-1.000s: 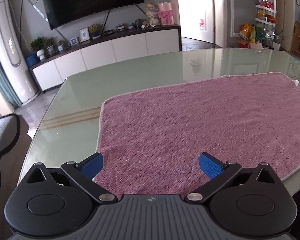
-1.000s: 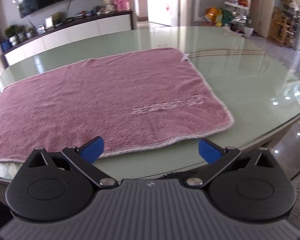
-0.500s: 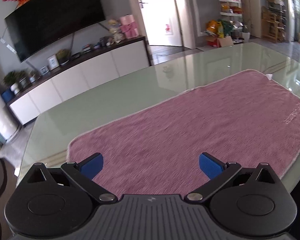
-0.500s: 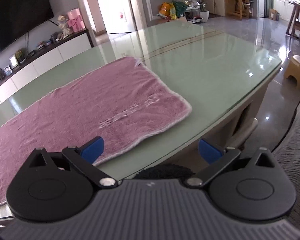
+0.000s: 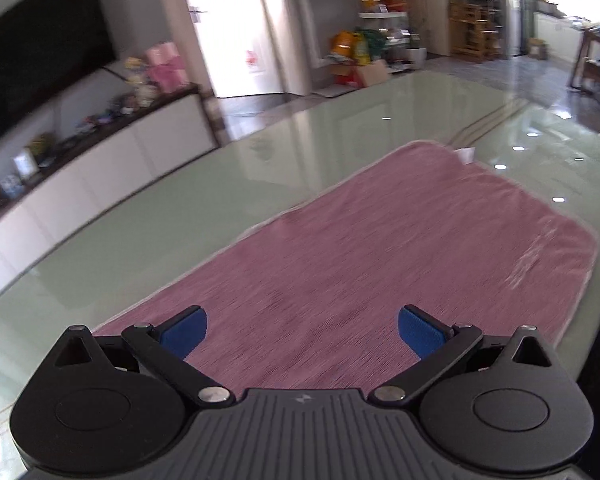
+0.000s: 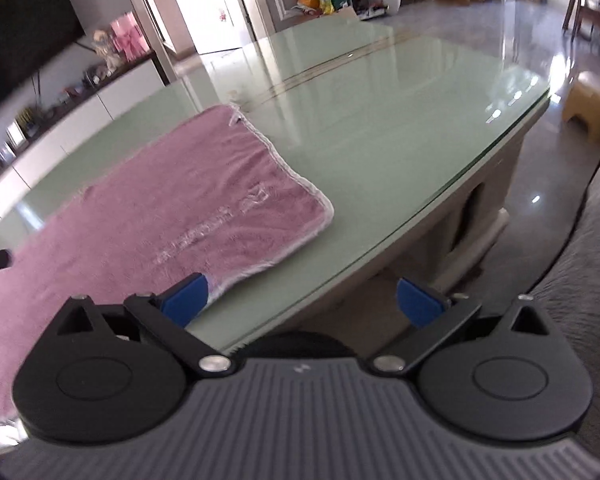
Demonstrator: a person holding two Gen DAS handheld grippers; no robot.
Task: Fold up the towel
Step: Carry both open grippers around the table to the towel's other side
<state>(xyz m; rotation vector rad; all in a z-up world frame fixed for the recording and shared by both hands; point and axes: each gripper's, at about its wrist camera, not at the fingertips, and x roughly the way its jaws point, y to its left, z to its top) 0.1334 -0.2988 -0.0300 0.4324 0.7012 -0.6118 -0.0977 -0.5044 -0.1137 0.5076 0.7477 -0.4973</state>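
Observation:
A pink towel (image 5: 380, 248) with a pale hem lies spread flat on the glass table (image 5: 180, 208). Its embroidered lettering (image 6: 212, 228) runs near the right short edge. My left gripper (image 5: 302, 334) is open, hovering over the towel's middle with nothing between its blue pads. My right gripper (image 6: 302, 300) is open too, above the table's near edge just right of the towel's near right corner (image 6: 320, 216). A small white tag (image 5: 466, 155) sticks out at the towel's far right corner.
A white TV cabinet (image 5: 100, 168) with ornaments stands beyond the table, a dark screen (image 5: 32, 76) above it. Shelves and bags (image 5: 364, 48) line the far wall. A small wooden stool (image 6: 590, 104) sits on the floor right of the table, a grey sofa (image 6: 588, 280) nearer.
Both grippers have swung to the right along the towel. The left view now shows the towel's right end; the right view now looks past the towel's right edge to bare table and floor.

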